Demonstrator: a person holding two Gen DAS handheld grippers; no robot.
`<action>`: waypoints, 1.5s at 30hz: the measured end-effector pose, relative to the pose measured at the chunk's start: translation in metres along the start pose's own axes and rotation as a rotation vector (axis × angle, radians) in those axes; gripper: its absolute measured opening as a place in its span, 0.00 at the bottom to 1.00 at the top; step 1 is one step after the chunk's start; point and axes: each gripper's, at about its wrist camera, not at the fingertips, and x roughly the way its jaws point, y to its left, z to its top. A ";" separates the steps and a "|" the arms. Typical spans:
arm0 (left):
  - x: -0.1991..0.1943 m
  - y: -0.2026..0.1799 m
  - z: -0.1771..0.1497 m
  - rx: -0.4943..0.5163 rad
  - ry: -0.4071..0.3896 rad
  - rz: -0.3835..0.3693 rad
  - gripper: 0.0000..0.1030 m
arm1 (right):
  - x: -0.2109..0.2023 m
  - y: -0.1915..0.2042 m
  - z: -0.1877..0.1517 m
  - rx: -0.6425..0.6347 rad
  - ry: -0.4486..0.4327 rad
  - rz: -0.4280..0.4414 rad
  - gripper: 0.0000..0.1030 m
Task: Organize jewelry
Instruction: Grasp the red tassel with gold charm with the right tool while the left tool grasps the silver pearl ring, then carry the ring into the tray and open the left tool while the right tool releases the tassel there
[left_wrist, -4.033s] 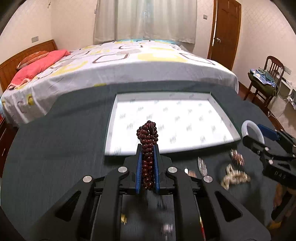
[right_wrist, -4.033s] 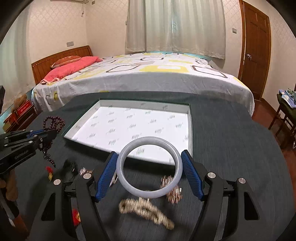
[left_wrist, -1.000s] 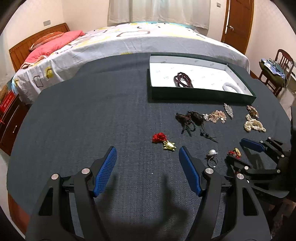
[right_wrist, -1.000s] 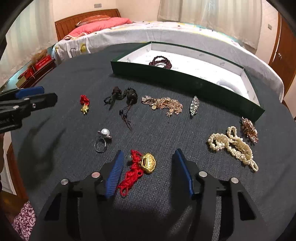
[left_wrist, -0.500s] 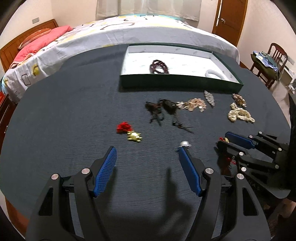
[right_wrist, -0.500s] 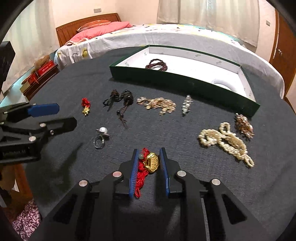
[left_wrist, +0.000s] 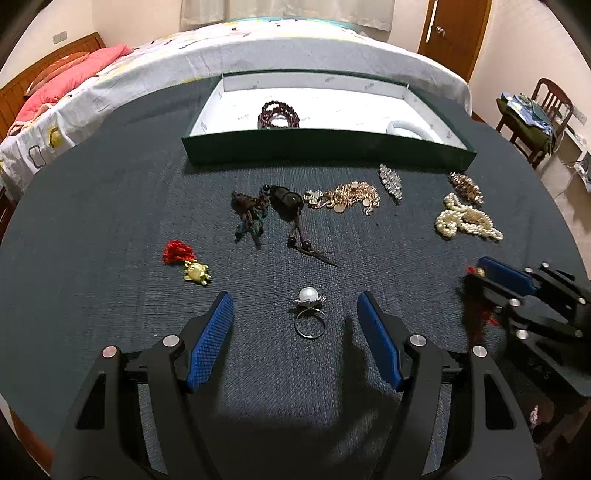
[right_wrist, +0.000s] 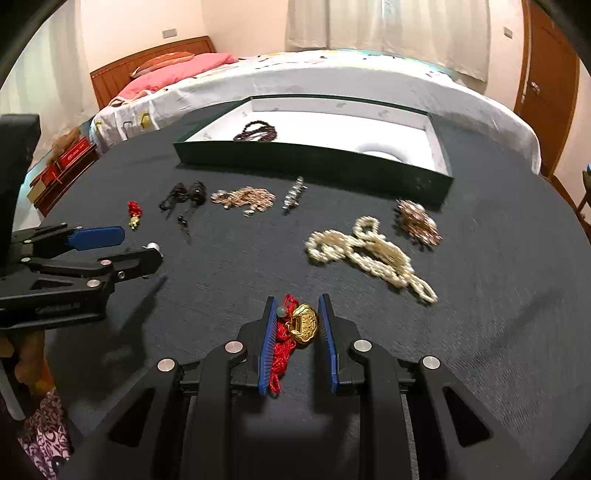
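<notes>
My right gripper is shut on a gold lock charm with red cord and holds it just over the dark table. My left gripper is open, its blue pads either side of a pearl ring lying on the cloth. The green tray with white lining stands at the far side and holds a dark red bead bracelet and a white bangle. The right gripper also shows in the left wrist view.
Loose on the table lie a red-tasselled gold turtle charm, a dark corded bead piece, a gold chain, a crystal brooch, a pearl strand and a copper brooch. A bed stands beyond.
My right gripper has lifted slightly with the gold lock charm in its grip. My left gripper has moved right and forward, so the pearl ring now lies between its open fingers.
</notes>
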 end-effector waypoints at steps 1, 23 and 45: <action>0.002 -0.001 0.000 -0.001 0.004 0.000 0.62 | 0.000 -0.003 -0.001 0.004 -0.001 -0.002 0.23; 0.002 -0.005 -0.006 0.056 -0.017 -0.006 0.20 | -0.003 -0.014 0.002 0.024 -0.016 -0.005 0.23; -0.012 -0.001 0.001 0.038 -0.059 0.000 0.20 | -0.011 -0.007 0.012 0.020 -0.034 -0.026 0.23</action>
